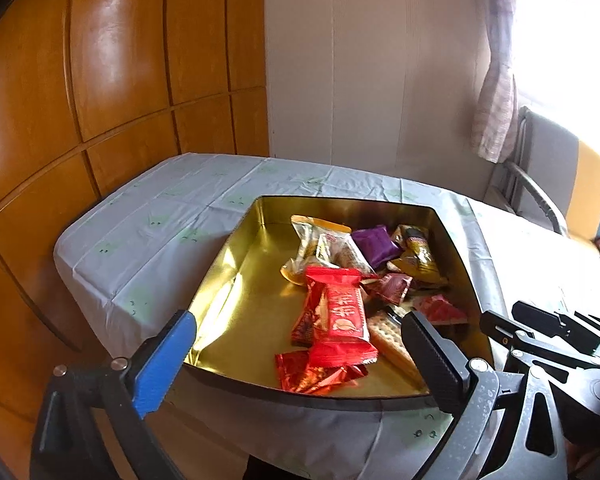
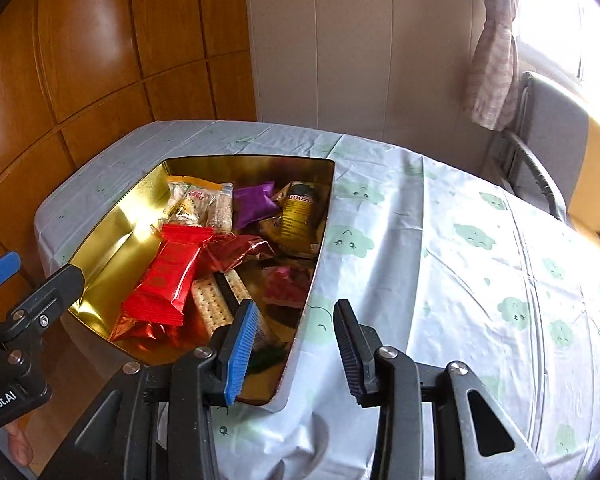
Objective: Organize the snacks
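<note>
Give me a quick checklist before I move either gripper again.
1. Left gripper empty, jaws wide: ok.
2. Right gripper empty, jaws apart: ok.
3. Snacks in the tin: ok; red pack lies on top.
4. Free floor in the tin's left half: ok.
5. Loose snacks left on the tablecloth: none seen in these views.
6. Tin's lid nearby: cannot tell.

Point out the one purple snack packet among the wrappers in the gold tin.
It is the purple packet at the tin's far end, beside the yellow-brown pack; the others are red, clear or yellow.
</note>
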